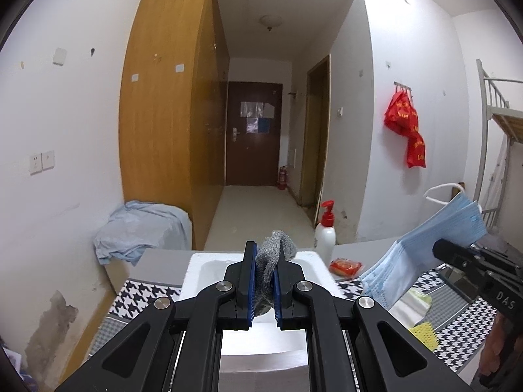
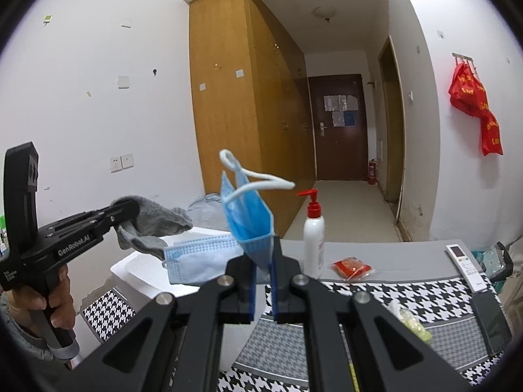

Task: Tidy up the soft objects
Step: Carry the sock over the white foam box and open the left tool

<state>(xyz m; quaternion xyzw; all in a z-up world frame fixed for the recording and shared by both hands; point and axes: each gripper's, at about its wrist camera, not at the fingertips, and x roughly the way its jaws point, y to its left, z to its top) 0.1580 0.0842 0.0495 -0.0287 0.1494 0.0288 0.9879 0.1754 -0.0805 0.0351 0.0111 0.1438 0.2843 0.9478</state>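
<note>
Over the white foam box (image 1: 313,258) I hold a grey sock (image 1: 273,261), pinched in my left tool (image 1: 263,281). My right tool (image 2: 262,271) grips a blue mask (image 2: 248,215) near the box, its ear loop sticking up. Another mask (image 2: 196,261) already lies across the box's rim, so sorting seems partly done; the sock and this mask still need dropping in. On the checked table (image 2: 408,294) a yellow mesh scrap (image 1: 423,331) may remain. Readable writing: "GenRobot.AI" on the left tool, "DAS" on the right.
</note>
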